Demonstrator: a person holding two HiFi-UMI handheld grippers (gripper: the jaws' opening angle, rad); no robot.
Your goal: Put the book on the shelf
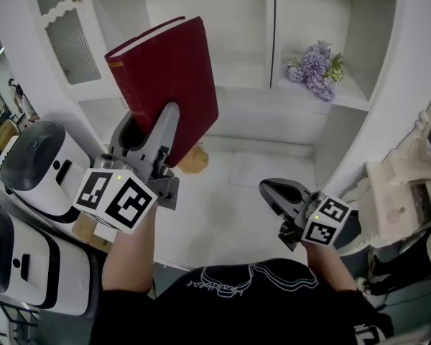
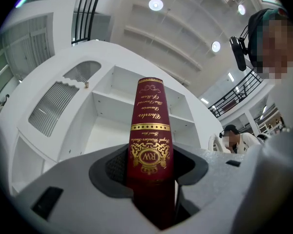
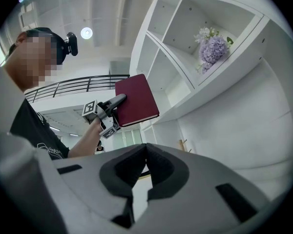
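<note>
A dark red hardback book (image 1: 176,77) is held up in front of the white shelf unit (image 1: 244,85), tilted, with its spine toward me. My left gripper (image 1: 152,124) is shut on the book's lower edge. In the left gripper view the gold-lettered spine (image 2: 149,130) stands upright between the two pads (image 2: 115,167). From the right gripper view the book (image 3: 136,99) and the left gripper (image 3: 110,108) hang level with the shelf's lower compartments. My right gripper (image 1: 273,192) sits low at the right, shut with nothing in it (image 3: 146,157).
A bunch of purple flowers (image 1: 316,67) lies in the right-hand shelf compartment (image 3: 212,50). Two white and black machines (image 1: 39,167) stand at the left. A small wooden piece (image 1: 194,160) lies below the book. A seated person (image 2: 237,140) is far behind.
</note>
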